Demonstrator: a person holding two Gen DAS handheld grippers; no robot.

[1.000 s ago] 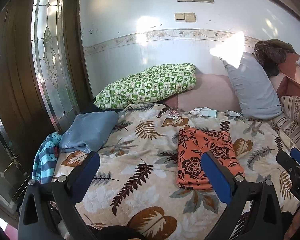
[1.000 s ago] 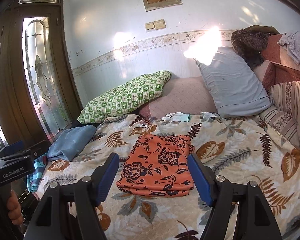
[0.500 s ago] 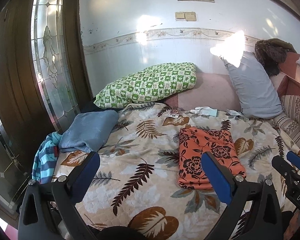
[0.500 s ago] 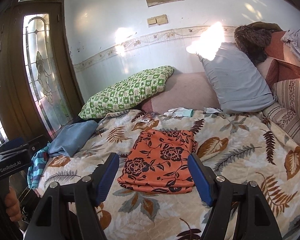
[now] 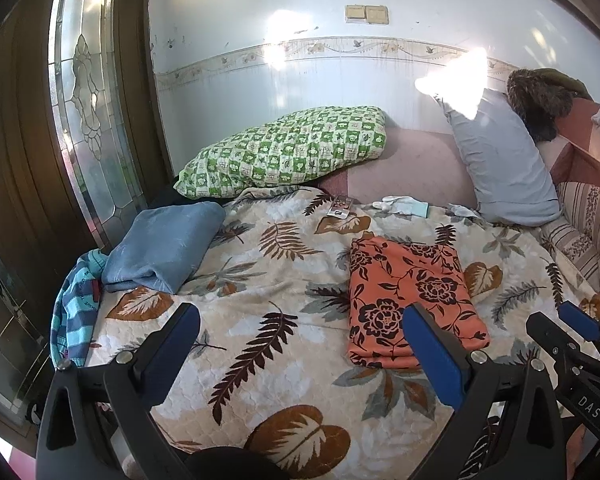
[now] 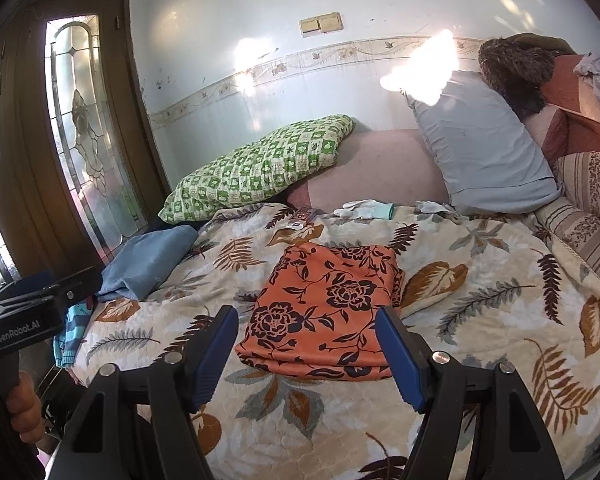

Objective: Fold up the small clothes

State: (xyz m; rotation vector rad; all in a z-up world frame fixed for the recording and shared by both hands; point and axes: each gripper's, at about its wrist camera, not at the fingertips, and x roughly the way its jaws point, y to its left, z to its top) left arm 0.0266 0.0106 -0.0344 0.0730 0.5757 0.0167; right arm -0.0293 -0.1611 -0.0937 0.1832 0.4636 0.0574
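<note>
An orange cloth with black flowers lies folded flat on the leaf-print bedspread; it also shows in the right wrist view. My left gripper is open and empty, above the bedspread to the left of the cloth. My right gripper is open and empty, held just in front of the cloth's near edge. A folded blue garment lies at the left, with a striped blue garment hanging over the bed's left edge.
A green checked pillow and a grey pillow lean at the back. A white glove and a small card lie near them. A glass-panelled wooden door stands left. Striped cushions line the right.
Both grippers have drifted back slightly and stay open. The orange cloth lies still.
</note>
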